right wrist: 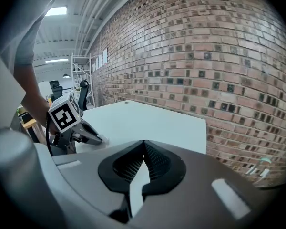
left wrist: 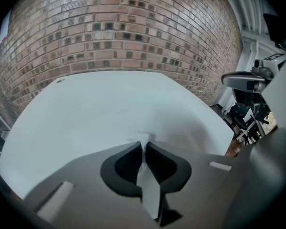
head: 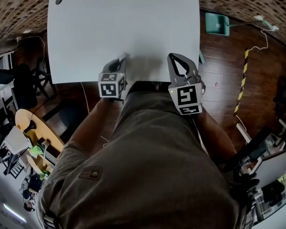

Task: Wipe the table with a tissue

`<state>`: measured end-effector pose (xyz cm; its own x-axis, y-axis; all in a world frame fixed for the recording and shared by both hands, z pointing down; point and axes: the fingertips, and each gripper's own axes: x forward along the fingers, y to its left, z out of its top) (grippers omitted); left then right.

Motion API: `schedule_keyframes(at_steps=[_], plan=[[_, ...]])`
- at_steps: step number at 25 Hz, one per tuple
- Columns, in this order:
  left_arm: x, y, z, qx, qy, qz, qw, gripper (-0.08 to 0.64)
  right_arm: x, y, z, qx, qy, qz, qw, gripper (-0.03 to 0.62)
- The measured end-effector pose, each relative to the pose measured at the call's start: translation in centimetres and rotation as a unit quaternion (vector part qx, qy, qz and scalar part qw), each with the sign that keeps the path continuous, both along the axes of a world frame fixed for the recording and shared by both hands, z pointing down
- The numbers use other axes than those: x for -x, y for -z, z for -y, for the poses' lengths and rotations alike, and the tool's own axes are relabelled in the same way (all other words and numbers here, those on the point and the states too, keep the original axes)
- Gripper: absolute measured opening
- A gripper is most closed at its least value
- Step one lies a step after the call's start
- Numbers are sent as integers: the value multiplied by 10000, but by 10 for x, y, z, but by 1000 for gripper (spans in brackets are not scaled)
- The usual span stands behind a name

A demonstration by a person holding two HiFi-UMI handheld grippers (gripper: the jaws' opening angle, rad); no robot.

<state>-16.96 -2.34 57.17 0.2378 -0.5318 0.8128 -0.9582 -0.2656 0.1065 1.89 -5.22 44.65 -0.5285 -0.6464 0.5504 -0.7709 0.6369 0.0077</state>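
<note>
Tissue (left wrist: 147, 178): pinched between the closed jaws of your left tool (left wrist: 144, 147), with a small tuft poking past the tips at the worktop's (head: 124, 27) near edge. It looks light, soft and easily torn, so keep it bunched and press gently. Your right tool (right wrist: 144, 146), jaws together on nothing, hangs over that same edge. A dark cable hole (head: 59, 0) marks the worktop's far left corner, and nothing seems to block a sweep.

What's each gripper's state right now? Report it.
Left gripper: closed on the tissue.
Right gripper: closed, empty.
</note>
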Motion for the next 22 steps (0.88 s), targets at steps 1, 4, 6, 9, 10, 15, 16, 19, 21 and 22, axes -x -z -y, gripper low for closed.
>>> schedule_keyframes(at_steps=[1,4,6,9,10,15,16,19,21,22], plan=[[-6,0,1,1,-65,-30,10000,26,-3,0,0,-2,-38,-2,10000,14],[-27,0,3,4,-288,-126,9995,26,-14,0,-1,-7,-148,-15,9999,14],[-44,-1,3,18,-477,-201,9987,26,-23,0,-1,0,-223,-34,9997,14],[-71,-1,3,41,-851,-287,9959,25,-38,-2,-1,21,-318,-50,9995,14],[-79,-1,2,55,-975,-318,9947,25,-41,-3,-1,33,-335,-53,9994,14],[-103,-2,-8,106,-1389,-354,9896,25,-44,-5,-2,66,-269,-39,9996,14],[-102,-2,-10,109,-1366,-347,9900,26,-41,-5,-1,60,-226,-32,9997,14],[-89,-2,-13,96,-1167,-309,9926,25,-30,-3,-2,43,-75,-14,10000,14],[-74,-1,-15,77,-1005,-249,9946,26,-20,-2,-3,25,26,-17,10000,14],[-67,-1,-15,71,-917,-219,9955,26,-16,-1,-3,16,74,-22,10000,14]])
